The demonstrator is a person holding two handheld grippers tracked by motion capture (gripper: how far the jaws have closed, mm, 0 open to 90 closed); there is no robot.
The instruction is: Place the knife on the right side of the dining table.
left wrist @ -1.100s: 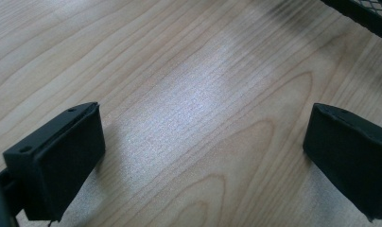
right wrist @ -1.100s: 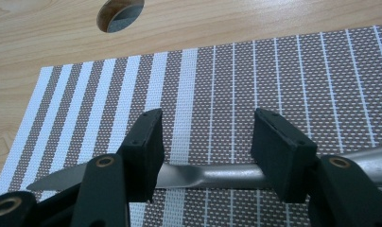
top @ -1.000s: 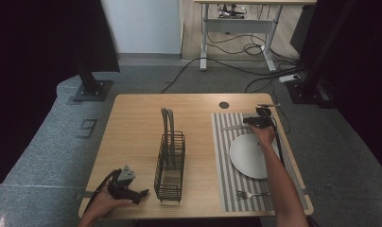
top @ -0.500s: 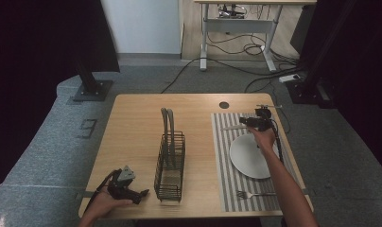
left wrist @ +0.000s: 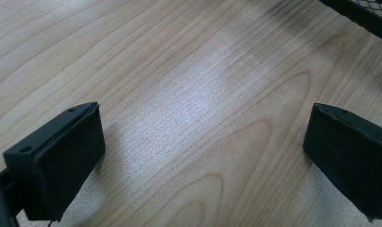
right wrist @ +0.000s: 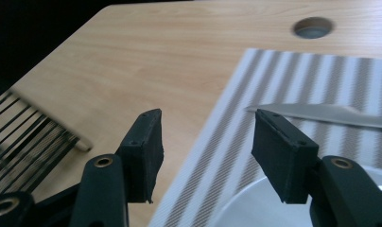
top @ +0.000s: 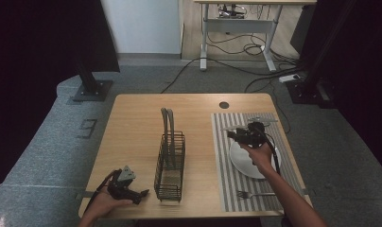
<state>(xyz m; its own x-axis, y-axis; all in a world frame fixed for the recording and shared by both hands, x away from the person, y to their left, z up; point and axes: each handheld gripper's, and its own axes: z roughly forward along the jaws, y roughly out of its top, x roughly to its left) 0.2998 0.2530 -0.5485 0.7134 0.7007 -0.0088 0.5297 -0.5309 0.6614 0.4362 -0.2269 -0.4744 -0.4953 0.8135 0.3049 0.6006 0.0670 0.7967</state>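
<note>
My right gripper (top: 232,134) hovers open over the far left rim of a white plate (top: 248,164), with nothing between its jaws (right wrist: 205,127). A table knife (right wrist: 321,113) lies just beyond it on the striped placemat (top: 222,158). A fork (top: 255,194) lies at the mat's near edge. At the table's front left my left gripper (top: 141,194) rests low and open over bare wood (left wrist: 203,137), holding nothing. Its tips point toward a black wire basket (top: 170,165).
Two grey utensil handles (top: 167,124) stand upright in the far end of the basket. A round cable hole (top: 224,105) sits near the table's far edge. Wide bare wood (top: 132,132) lies left of the basket.
My right gripper has moved left and toward the person, from the mat's far right corner to above the plate's far left rim. The left gripper has stayed in place.
</note>
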